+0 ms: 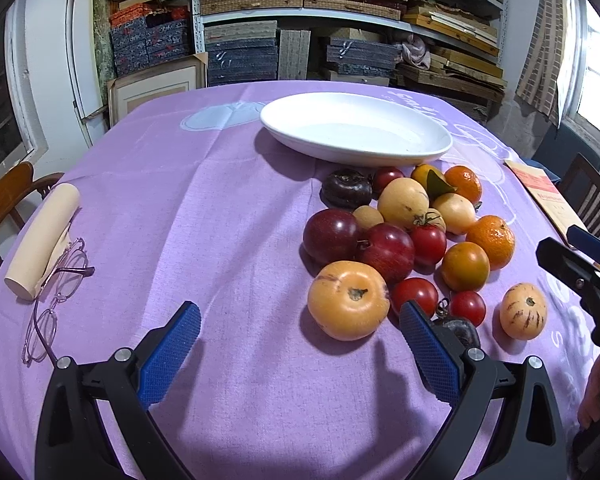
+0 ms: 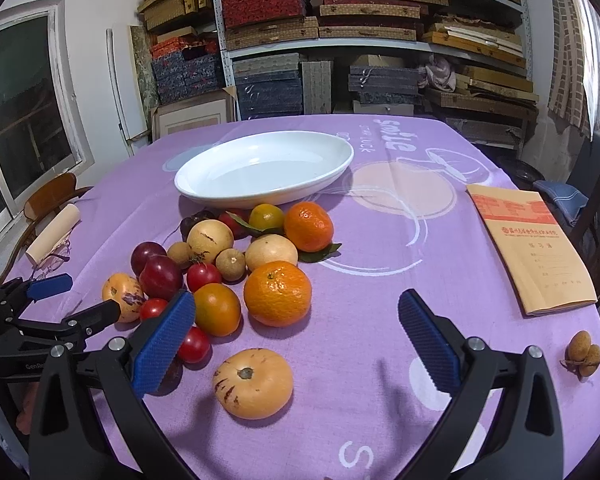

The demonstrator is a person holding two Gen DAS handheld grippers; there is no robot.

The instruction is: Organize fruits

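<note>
My left tongs spread wide, right tongs likewise, empty, fruit pile touching white dish, bare purple cloth beside it

- The dish sits toward the back of the surface.
- The heap of fruit lies just in front of the dish, touching or nearly touching its near rim.
- One fruit lies apart, in front of the heap.
- The booklet lies well to the right of the heap, at the surface's edge.
- Two small fruits lie in front of the booklet.
- The glasses lie far left, against a roll.
- Shelves stand behind the surface.
</note>
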